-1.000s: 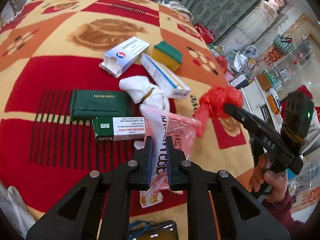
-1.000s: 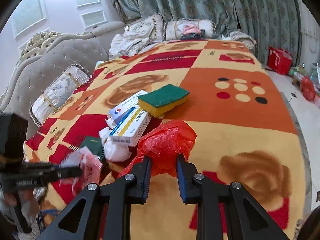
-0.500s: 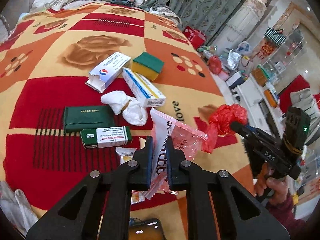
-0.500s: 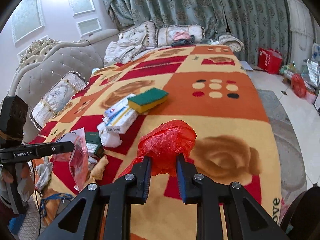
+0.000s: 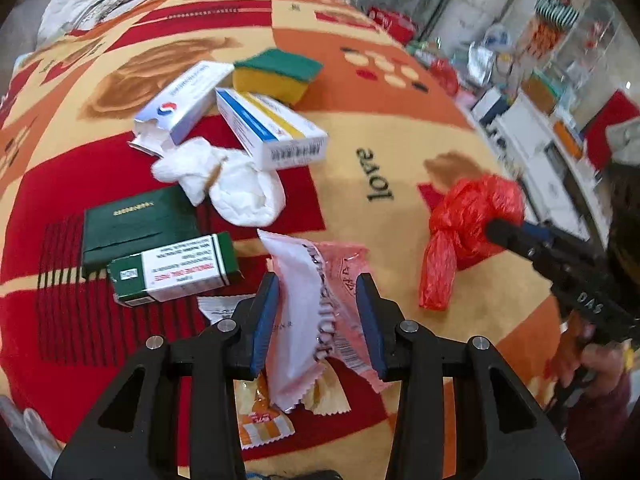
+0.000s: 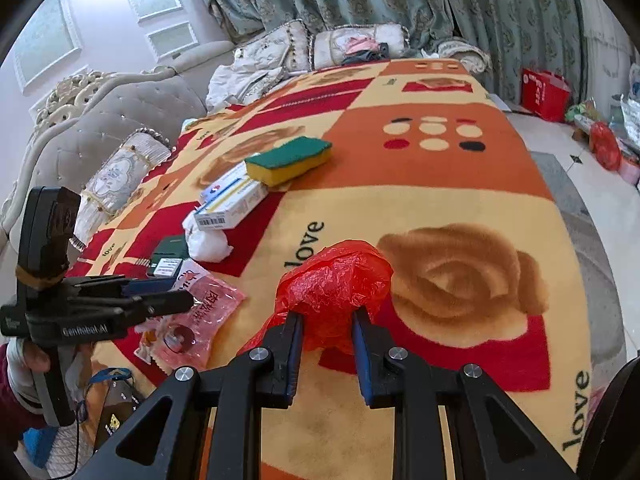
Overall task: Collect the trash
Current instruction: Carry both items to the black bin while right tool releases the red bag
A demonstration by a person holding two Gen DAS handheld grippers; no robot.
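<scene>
A pink and white snack wrapper [image 5: 316,320] hangs between the blue pads of my left gripper [image 5: 318,292]. The jaws are opening and the pads stand apart from the wrapper, just above the patterned blanket [image 5: 400,152]. In the right wrist view the same wrapper [image 6: 208,304] sags below the left gripper [image 6: 176,300] at the blanket's near left edge. My right gripper [image 6: 326,320] is shut on a crumpled red plastic bag [image 6: 336,280], held above the blanket. The left wrist view shows that bag [image 5: 468,216] at the right gripper's tips [image 5: 496,232].
On the blanket lie two white medicine boxes [image 5: 272,128], a green-topped yellow sponge [image 5: 276,76], a wad of white tissue [image 5: 232,184], a dark green booklet [image 5: 136,224], a green and white box [image 5: 176,272] and small sachets [image 5: 260,420]. Cluttered floor lies right of the bed.
My left jaws have spread off the pink wrapper, which they pinched before. Both hands have moved lower, towards the bed's near edge. The red bag stays gripped.
</scene>
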